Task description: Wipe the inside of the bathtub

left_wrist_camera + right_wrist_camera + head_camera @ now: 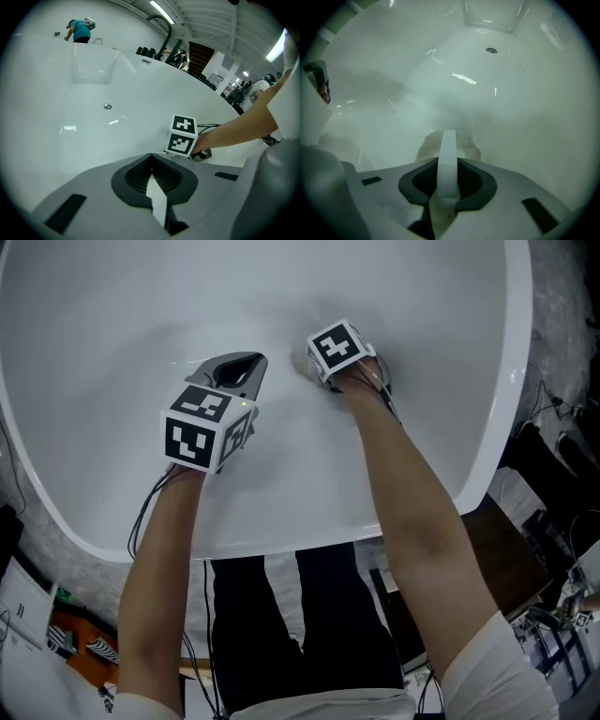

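Cloth point(423, 149) in right gripper point(448, 140) against bathtub point(112, 315) — rim point(506, 381) well apart.

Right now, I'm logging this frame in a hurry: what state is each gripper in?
Left gripper: jaws shut, nothing between them.
Right gripper: jaws shut on a pale cloth, held against the inside of the bathtub.

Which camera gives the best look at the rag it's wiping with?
The right gripper view: the rag sits pinched in its shut jaws, against the bathtub wall. In the head view the right gripper covers it; in the left gripper view that gripper's marker cube hides it.
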A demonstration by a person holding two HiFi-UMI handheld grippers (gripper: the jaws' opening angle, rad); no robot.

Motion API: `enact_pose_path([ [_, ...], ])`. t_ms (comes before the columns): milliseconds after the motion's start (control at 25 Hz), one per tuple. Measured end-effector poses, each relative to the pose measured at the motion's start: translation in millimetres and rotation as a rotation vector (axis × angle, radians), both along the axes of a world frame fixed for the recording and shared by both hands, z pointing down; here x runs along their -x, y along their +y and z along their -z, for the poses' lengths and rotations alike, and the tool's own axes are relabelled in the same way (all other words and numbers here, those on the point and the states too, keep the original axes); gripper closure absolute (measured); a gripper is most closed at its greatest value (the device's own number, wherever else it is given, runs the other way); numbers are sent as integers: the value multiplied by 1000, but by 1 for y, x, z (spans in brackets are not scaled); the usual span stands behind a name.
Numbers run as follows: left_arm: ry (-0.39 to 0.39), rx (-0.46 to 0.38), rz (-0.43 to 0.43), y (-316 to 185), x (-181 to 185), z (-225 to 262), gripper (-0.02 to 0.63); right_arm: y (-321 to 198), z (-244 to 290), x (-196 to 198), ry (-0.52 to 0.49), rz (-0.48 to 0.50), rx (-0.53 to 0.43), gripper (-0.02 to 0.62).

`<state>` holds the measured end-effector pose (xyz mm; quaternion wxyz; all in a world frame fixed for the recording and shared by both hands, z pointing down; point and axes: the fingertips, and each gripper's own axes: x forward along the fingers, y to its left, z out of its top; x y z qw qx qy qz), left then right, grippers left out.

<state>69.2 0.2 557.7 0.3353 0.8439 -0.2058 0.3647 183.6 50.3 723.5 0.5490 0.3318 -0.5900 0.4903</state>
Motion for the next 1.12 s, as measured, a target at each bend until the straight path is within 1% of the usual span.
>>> enact_pose_path([
  [120, -1, 3, -4, 7, -9, -3, 594, 8, -5, -10, 36, 94, 20, 499],
  [200, 0, 2, -15, 14, -18, -5, 594, 15, -7, -20, 55, 136, 34, 499],
  [400, -1, -3, -29, 29, -29, -8, 594, 29, -10, -27, 74, 204, 45, 499],
  [560, -6, -6, -28, 31, -28, -8, 594, 27, -6, -26, 76, 242, 50, 499],
  [640, -7, -4, -25, 33, -27, -6, 594, 27, -1, -26, 64, 243, 39, 499],
  [720, -7, -3, -24, 33, -30, -2, 594, 26, 5, -30, 53, 242, 8, 499],
  [800, -9, -3, -22, 32, -34, 0, 594, 25, 9, -36, 43, 222, -19, 499],
  [920, -10, -6, -7, 29, -29, 5, 594, 23, 17, -36, 29, 155, -56, 499],
  [1120, -10, -20, 15, 24, -18, 20, 594, 3, 46, -21, -34, 40, -158, 499],
])
